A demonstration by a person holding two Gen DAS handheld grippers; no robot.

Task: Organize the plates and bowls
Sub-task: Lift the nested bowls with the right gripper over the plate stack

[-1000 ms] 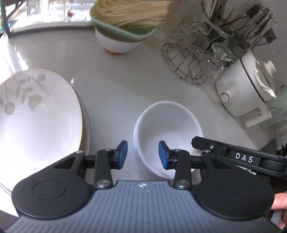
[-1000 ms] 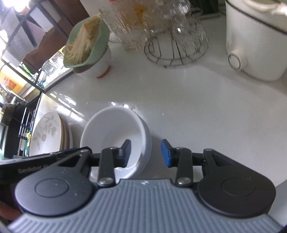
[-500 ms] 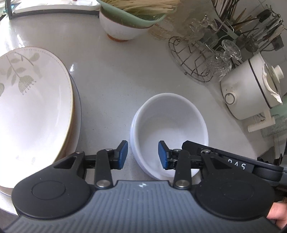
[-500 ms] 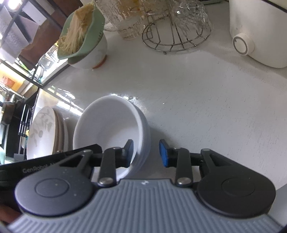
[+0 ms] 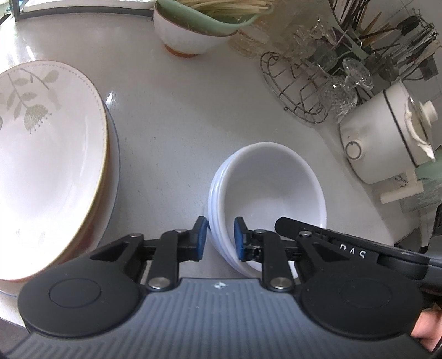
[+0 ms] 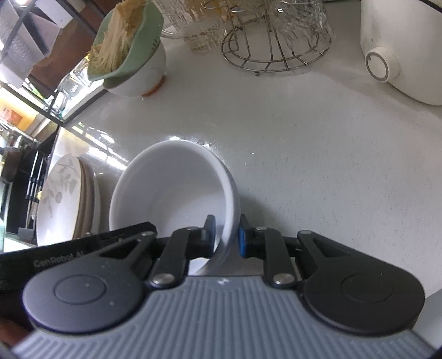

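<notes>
On the pale surface [image 5: 179,116], in the left wrist view, a wire rack [image 5: 298,91] of glasses and a white cooker [image 5: 386,143] stood at the far right, well apart from the bowls [image 5: 270,187]. A green strainer [image 5: 210,19] of pale strands sat in a footed bowl [image 5: 179,38] at the back. Stacked plates [image 5: 49,154], the top one leaf-patterned, lay at the left. The bowls, plain white and nested, stood near the middle; the left gripper [image 5: 220,239] had its jaws pinching their near-left rim.

In the right wrist view, the rack [image 6: 276,52] and cooker [image 6: 400,52] lay beyond. The strainer [image 6: 129,47] held the strands. The right gripper [image 6: 227,239] had its jaws pinching the right rim of the bowls [image 6: 171,190], with the plates [image 6: 66,198] beside them.
</notes>
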